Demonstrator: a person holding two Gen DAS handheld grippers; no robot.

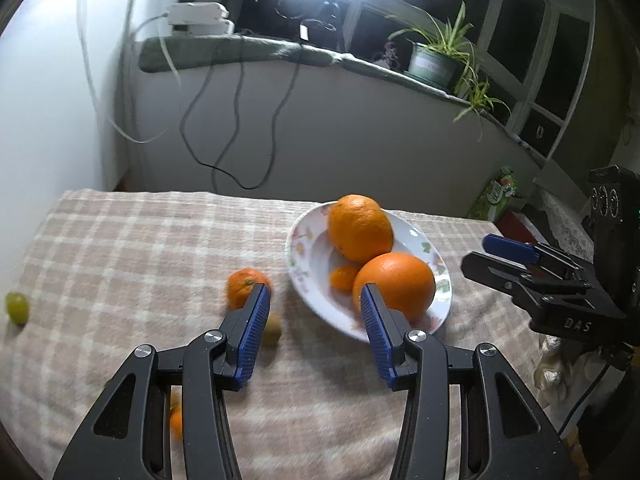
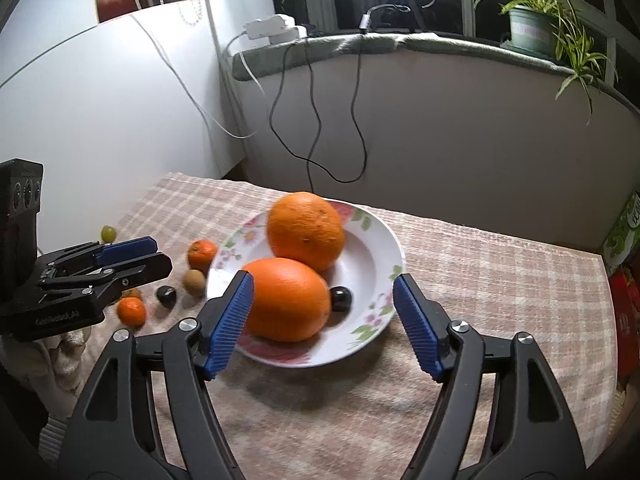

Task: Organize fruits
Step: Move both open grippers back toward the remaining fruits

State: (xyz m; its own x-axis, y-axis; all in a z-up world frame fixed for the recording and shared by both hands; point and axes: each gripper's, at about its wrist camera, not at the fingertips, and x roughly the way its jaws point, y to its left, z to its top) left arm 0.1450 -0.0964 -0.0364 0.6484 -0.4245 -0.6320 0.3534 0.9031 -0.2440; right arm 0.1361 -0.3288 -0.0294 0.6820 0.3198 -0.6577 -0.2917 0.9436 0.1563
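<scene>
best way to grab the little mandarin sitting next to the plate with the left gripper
Grip the mandarin across its round middle, coming straight down from above. It sits low on the cloth, with a kiwi close on the near side and the plate on the right, so a side approach looks crowded. The left gripper is open wide enough.

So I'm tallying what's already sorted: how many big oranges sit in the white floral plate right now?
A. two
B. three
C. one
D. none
A: the white floral plate holds two big oranges, the far large round orange touching the near large round orange, with a small dark glossy fruit beside them; the small mandarins lie outside on the checked cloth.
</scene>
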